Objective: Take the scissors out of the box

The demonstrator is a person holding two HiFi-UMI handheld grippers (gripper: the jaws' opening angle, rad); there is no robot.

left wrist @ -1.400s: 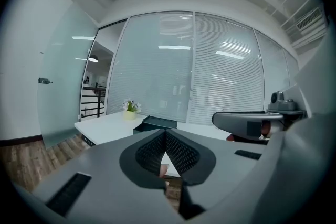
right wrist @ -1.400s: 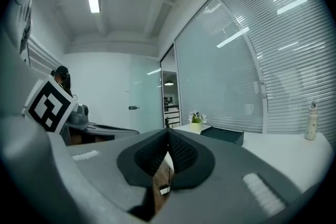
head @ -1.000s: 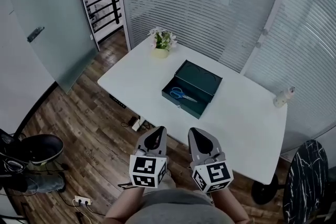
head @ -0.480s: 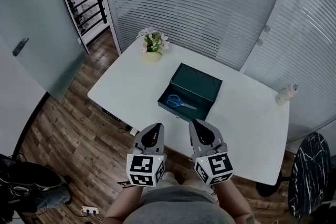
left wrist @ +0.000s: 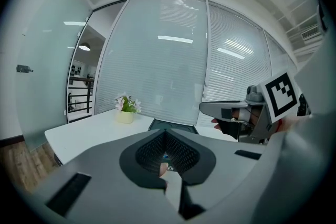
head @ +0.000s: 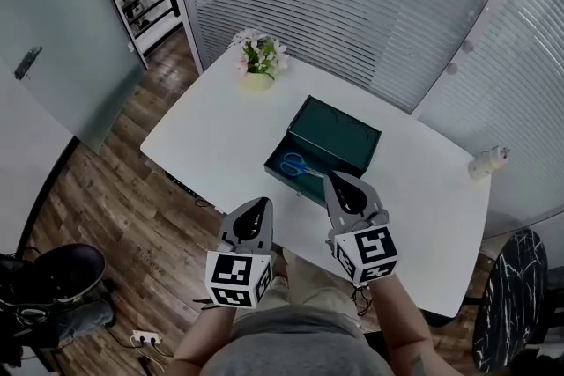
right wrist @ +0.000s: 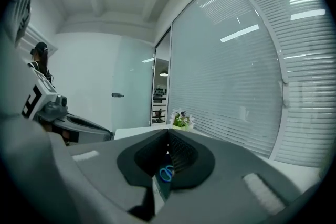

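Blue-handled scissors [head: 295, 163] lie in open green box [head: 339, 135] on white bench [head: 211, 136]; left tongs [head: 261, 202] and right tongs [head: 336, 178] both closed, empty.

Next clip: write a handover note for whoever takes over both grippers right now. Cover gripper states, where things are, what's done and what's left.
Left gripper: shut, empty, raised near the table's front edge.
Right gripper: shut, empty, raised just short of the box.
Scissors: lying in the open box, mid-table.
Done: nothing; scissors untouched.
Left: open a gripper, reach in, grip the scissors, lift them out.
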